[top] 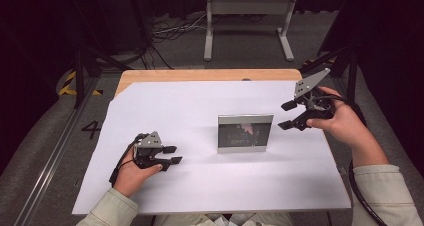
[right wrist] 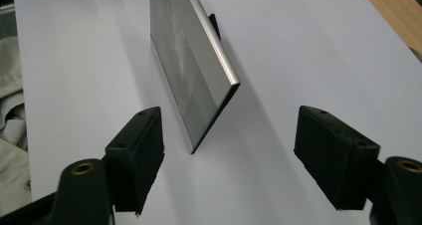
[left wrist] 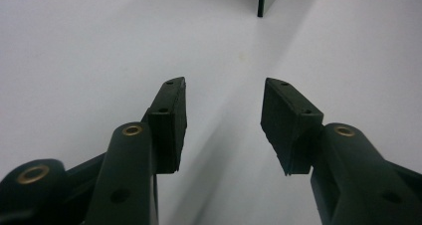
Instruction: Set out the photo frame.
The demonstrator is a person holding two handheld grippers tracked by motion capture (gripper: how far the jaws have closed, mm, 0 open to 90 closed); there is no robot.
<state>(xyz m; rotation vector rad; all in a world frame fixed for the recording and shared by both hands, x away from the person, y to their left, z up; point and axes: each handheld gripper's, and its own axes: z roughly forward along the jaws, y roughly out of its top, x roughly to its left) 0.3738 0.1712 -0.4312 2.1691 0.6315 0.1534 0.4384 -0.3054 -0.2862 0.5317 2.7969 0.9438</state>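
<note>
Nearest to us, at about seven o'clock on the white sheet (top: 200,186), we rest our left gripper (top: 172,155) low over the paper. Its jaws stand apart and grasp nothing; in the left gripper view we see bare white paper between the two black pads (left wrist: 171,120), and a dark edge of the frame far ahead at twelve o'clock.

Farther in, near the middle of the sheet and a little toward three o'clock, the silver picture frame (top: 245,133) stands upright on its long edge, its glass facing us.

Beyond it, at about two o'clock, we hold our right gripper (top: 286,115) raised off the sheet, just beside the frame's right end and clear of it. Its jaws are spread wide and released; in the right gripper view the frame's near corner (right wrist: 199,85) lies ahead of the gap, touching neither pad.

At the far edge, the wooden tabletop (top: 200,75) shows past the paper.
</note>
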